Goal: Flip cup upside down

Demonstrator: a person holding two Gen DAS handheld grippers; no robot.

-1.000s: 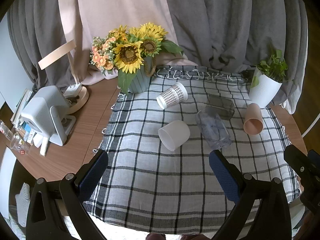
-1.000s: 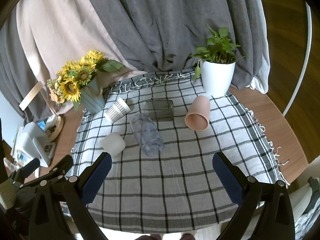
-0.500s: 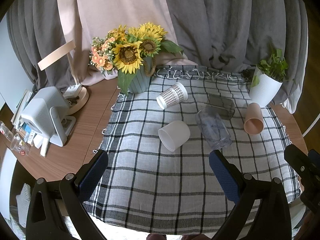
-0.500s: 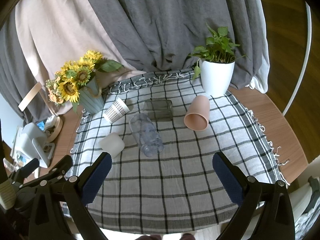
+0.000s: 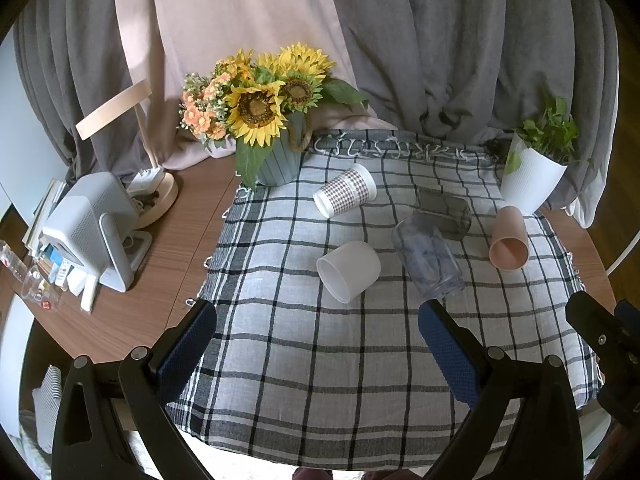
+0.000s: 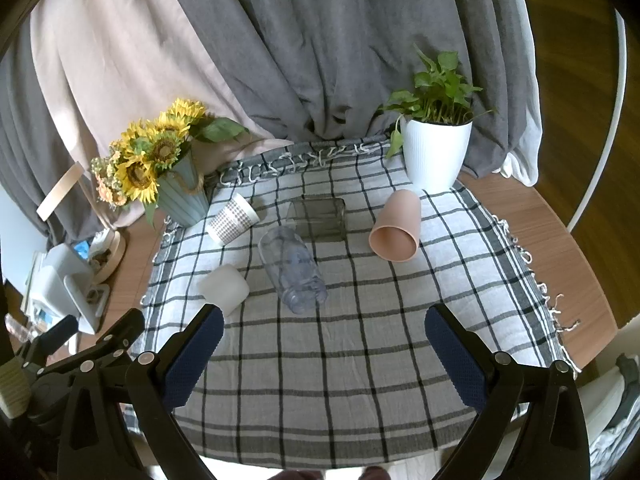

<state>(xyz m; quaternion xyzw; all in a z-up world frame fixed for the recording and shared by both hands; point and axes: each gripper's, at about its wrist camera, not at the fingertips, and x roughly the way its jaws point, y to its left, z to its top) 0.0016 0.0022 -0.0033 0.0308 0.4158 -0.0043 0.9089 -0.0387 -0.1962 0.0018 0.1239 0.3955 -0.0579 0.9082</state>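
Several cups lie on their sides on a checked cloth (image 5: 320,360): a white cup (image 5: 349,270), a houndstooth paper cup (image 5: 345,195), a clear tumbler (image 5: 428,256), a dark square glass (image 5: 443,212) and a pink cup (image 5: 509,238). The right wrist view shows them too: the white cup (image 6: 224,289), the paper cup (image 6: 232,224), the tumbler (image 6: 292,274), the dark glass (image 6: 318,219), the pink cup (image 6: 396,232). My left gripper (image 5: 316,344) is open and empty, short of the white cup. My right gripper (image 6: 320,344) is open and empty near the cloth's front.
A sunflower vase (image 5: 276,148) stands at the cloth's back left, a white potted plant (image 5: 532,176) at the back right. A grey device (image 5: 92,228) and a lamp base (image 5: 156,196) sit on the wooden table at left. Curtains hang behind.
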